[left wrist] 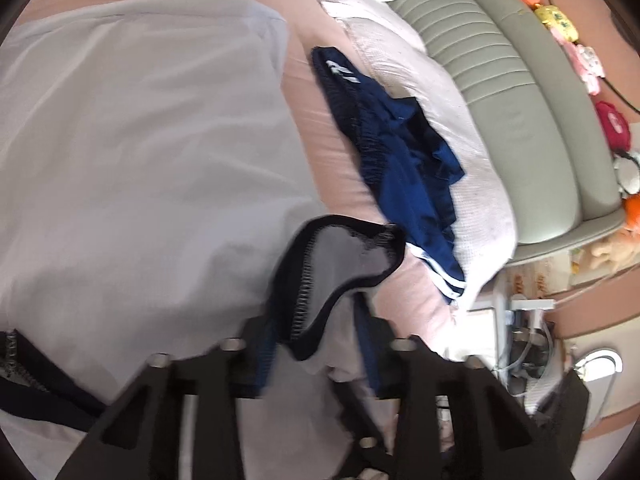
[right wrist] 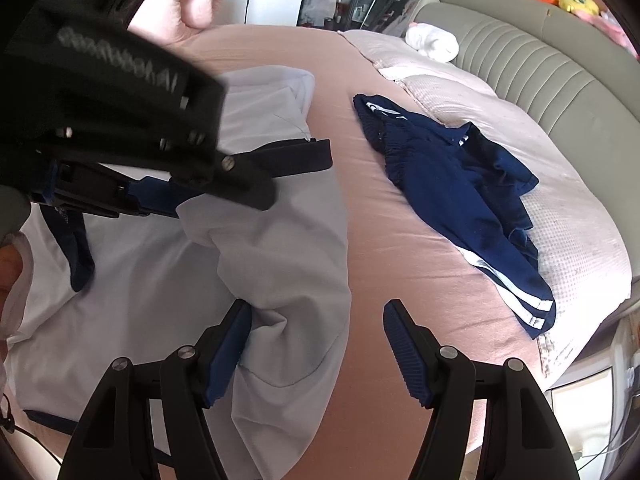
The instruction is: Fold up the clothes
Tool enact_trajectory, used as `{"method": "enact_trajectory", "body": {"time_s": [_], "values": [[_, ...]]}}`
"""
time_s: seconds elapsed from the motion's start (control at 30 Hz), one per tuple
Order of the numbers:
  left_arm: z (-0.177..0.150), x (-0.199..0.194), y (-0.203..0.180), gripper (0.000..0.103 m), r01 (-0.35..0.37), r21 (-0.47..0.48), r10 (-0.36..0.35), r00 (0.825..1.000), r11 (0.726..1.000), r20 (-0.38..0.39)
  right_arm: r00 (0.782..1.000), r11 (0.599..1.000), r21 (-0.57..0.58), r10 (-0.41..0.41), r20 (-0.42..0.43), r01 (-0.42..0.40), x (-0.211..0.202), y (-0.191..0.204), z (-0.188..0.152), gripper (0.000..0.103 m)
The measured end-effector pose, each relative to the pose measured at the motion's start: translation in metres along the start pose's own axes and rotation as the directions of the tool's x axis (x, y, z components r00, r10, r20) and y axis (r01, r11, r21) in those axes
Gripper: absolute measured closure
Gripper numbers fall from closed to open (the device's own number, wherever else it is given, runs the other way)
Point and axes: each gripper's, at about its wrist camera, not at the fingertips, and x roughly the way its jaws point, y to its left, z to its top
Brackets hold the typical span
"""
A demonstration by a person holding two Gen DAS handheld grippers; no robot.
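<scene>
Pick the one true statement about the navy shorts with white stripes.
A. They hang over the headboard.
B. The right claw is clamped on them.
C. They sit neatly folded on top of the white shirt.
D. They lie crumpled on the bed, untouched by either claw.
D: the navy shorts lie rumpled on the bed, apart from the open right claw and the white shirt.

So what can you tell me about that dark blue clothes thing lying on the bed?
The navy garment lies crumpled on the pink bedsheet, partly over a pale textured blanket. It looks like soft sports fabric, with a gathered waistband near its far end, white lettering there, and two white stripes along its near edge. It is bunched and unfolded. Neither gripper touches it; it rests apart from the white shirt.
</scene>
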Motion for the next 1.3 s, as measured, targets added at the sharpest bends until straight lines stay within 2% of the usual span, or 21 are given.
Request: {"method": "enact_trajectory", "body": {"time_s": [0.03,0.07,0.1,0.13,0.33,0.47,0.7,0.9,1.0,1.03,1.07,1.1,1.13,1.17,1.23,1.3], "values": [[0.0,0.0,0.002,0.095,-0.016,-0.01,0.016,1.0,1.0,0.004,1.0,1.0,0.002,0.006,0.001,-0.006,-0.001,-0.001,-0.001,0.058],[-0.001,-0.001,0.005,0.096,-0.018,-0.024,0.018,1.0,1.0,0.004,1.0,1.0,0.004,0.012,0.0,-0.012,-0.002,-0.002,-0.001,0.08],[-0.001,-0.001,0.008,0.096,-0.02,-0.039,0.02,1.0,0.999,0.004,1.0,1.0,0.006,0.018,-0.006,-0.017,-0.002,-0.004,-0.002,0.09],[-0.001,0.0,0.01,0.097,-0.025,-0.053,0.025,1.0,0.998,0.002,1.0,1.0,0.008,0.019,-0.015,-0.019,-0.002,-0.006,-0.003,0.093],[-0.011,-0.007,0.007,0.097,-0.078,-0.052,0.077,0.997,0.996,-0.006,0.996,0.993,0.118,0.028,-0.087,-0.018,0.0,-0.031,-0.014,0.093],[-0.02,-0.006,0.004,0.097,-0.107,-0.027,0.107,0.994,0.994,-0.011,0.988,0.984,0.174,0.064,-0.141,-0.039,0.007,-0.045,-0.019,0.093],[-0.029,-0.005,0.015,0.097,-0.159,-0.038,0.158,0.987,0.986,-0.03,0.982,0.982,0.181,0.092,-0.166,-0.062,0.007,-0.049,-0.024,0.093],[-0.037,-0.004,0.026,0.097,-0.135,-0.037,0.133,0.989,0.99,-0.058,0.977,0.979,0.19,0.105,-0.183,-0.069,0.01,-0.051,-0.026,0.093],[-0.038,-0.007,0.025,0.096,-0.077,-0.028,0.075,0.994,0.997,-0.074,0.974,0.975,0.201,0.128,-0.187,-0.089,0.01,-0.051,-0.027,0.089],[-0.038,-0.006,0.025,0.095,-0.06,-0.031,0.057,0.994,0.998,-0.094,0.973,0.973,0.211,0.139,-0.186,-0.098,0.009,-0.051,-0.027,0.078],[-0.038,-0.008,0.025,0.094,-0.053,-0.03,0.05,0.994,0.998,-0.102,0.971,0.97,0.218,0.15,-0.185,-0.108,0.009,-0.053,-0.026,0.058],[-0.038,-0.011,0.024,0.091,-0.05,-0.024,0.048,0.994,0.998,-0.102,0.97,0.966,0.226,0.17,-0.176,-0.128,0.008,-0.054,-0.026,0.048],[-0.039,-0.014,0.024,0.083,-0.051,-0.017,0.049,0.994,0.999,-0.099,0.968,0.961,0.233,0.19,-0.167,-0.148,0.006,-0.055,-0.025,0.036],[-0.04,-0.018,0.022,0.075,-0.056,-0.013,0.055,0.994,0.998,-0.091,0.965,0.956,0.24,0.209,-0.157,-0.168,0.005,-0.057,-0.024,0.036],[-0.04,-0.026,0.022,0.029,-0.06,-0.025,0.058,0.996,0.998,-0.067,0.956,0.939,0.259,0.265,-0.123,-0.227,-0.001,-0.06,-0.023,0.034],[-0.039,-0.035,0.023,0.025,-0.037,-0.046,0.035,0.999,0.998,-0.041,0.946,0.917,0.277,0.317,-0.067,-0.287,-0.01,-0.064,-0.022,0.028]]}}
